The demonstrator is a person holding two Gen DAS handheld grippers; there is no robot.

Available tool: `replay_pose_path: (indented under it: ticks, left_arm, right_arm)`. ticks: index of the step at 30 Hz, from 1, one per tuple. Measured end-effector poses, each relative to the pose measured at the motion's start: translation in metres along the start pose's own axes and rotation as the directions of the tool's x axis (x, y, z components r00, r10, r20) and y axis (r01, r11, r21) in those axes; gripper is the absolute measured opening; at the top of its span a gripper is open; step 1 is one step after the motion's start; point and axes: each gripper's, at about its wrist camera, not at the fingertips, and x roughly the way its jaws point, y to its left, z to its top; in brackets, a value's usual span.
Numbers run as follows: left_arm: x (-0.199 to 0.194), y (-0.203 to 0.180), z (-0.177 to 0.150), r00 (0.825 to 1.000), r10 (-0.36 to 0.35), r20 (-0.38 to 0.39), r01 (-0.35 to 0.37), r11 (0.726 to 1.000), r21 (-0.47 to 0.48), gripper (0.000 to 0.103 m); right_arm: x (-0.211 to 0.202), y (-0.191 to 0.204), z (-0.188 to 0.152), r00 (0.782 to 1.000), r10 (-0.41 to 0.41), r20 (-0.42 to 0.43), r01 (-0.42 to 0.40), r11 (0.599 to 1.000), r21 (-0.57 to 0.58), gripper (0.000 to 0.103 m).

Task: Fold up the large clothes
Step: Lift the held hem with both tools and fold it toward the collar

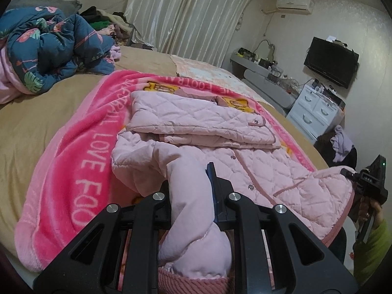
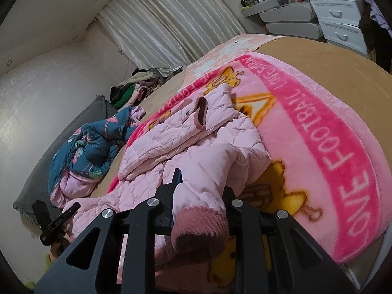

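A pink quilted jacket (image 1: pixel 257 169) lies on a bright pink blanket (image 1: pixel 80 147) on the bed, its far part folded over itself (image 1: pixel 191 120). My left gripper (image 1: pixel 191 191) is shut on one pink sleeve (image 1: pixel 193 210), which runs back between the fingers to its knitted cuff. My right gripper (image 2: pixel 201 196) is shut on the other sleeve (image 2: pixel 203 208) near its dark pink knitted cuff (image 2: pixel 196 232). The jacket (image 2: pixel 171 142) spreads away from it on the blanket (image 2: pixel 330 159). The right gripper also shows at the right edge of the left wrist view (image 1: pixel 367 181); the left gripper shows at the lower left of the right wrist view (image 2: pixel 56 220).
A crumpled blue floral quilt (image 1: pixel 49 46) lies at the head of the bed, with a heap of clothes (image 1: pixel 105 22) behind it. White drawers (image 1: pixel 316 110), a grey desk (image 1: pixel 259 71) and a wall TV (image 1: pixel 330 61) stand beyond the bed. Curtains (image 1: pixel 191 17) hang behind.
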Motion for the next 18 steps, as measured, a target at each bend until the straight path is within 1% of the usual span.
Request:
replay_pose_path:
  ticks: [2,10,18]
  left_arm:
    - [-0.001,0.002,0.002,1.0,-0.004,0.007,0.004,1.0,-0.011,0.01]
    - [-0.004,0.008,0.018,0.999,-0.005,0.047,0.007,0.999,-0.038,0.01]
    - [-0.002,0.02,0.027,0.998,0.003,0.063,0.003,0.997,-0.082,0.01]
  right_arm:
    - [0.0,-0.001,0.003,1.0,0.0,0.007,0.0,1.0,0.011,0.021]
    - [0.002,0.007,0.018,0.999,0.016,0.044,-0.016,1.0,-0.004,0.021]
    - [0.008,0.007,0.031,0.998,0.028,0.062,-0.029,0.999,0.017,0.021]
